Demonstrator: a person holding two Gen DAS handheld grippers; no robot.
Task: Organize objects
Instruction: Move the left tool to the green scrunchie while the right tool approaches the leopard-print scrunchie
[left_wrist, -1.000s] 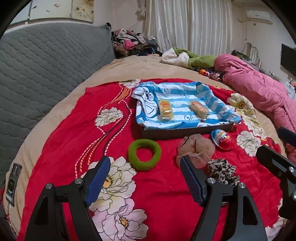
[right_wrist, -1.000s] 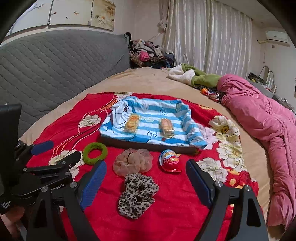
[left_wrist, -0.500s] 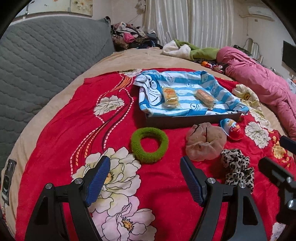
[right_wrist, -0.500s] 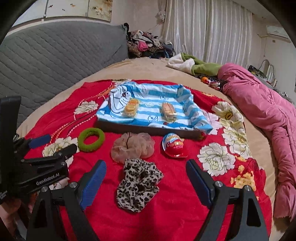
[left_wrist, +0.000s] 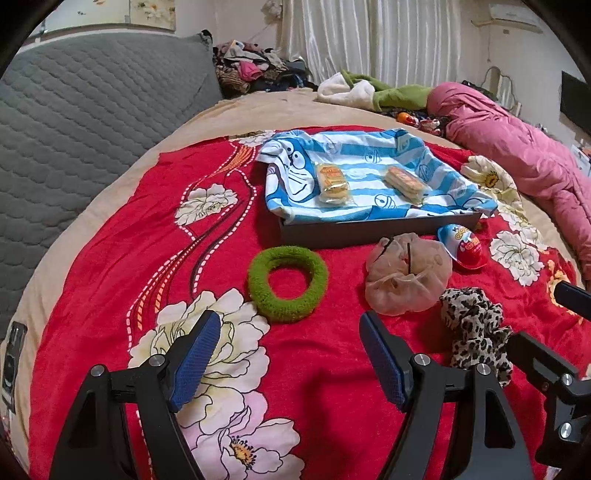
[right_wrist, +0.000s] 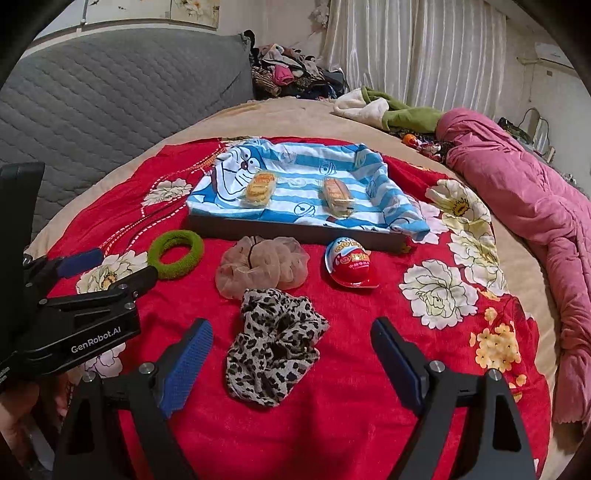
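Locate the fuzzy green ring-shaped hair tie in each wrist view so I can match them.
Left wrist view: the fuzzy green ring-shaped hair tie lies centre frame, just beyond the open fingertips.
Right wrist view: it lies left of centre, beside the left gripper.
Shared landmark: the dark tray lined with blue striped cartoon cloth, just beyond it.

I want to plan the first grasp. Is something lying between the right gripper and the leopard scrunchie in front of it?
Nothing visible does. The right gripper is open, and the leopard scrunchie lies on the red blanket just ahead of its fingertips, with only bare blanket around it. The beige scrunchie lies beyond it, not in the way.
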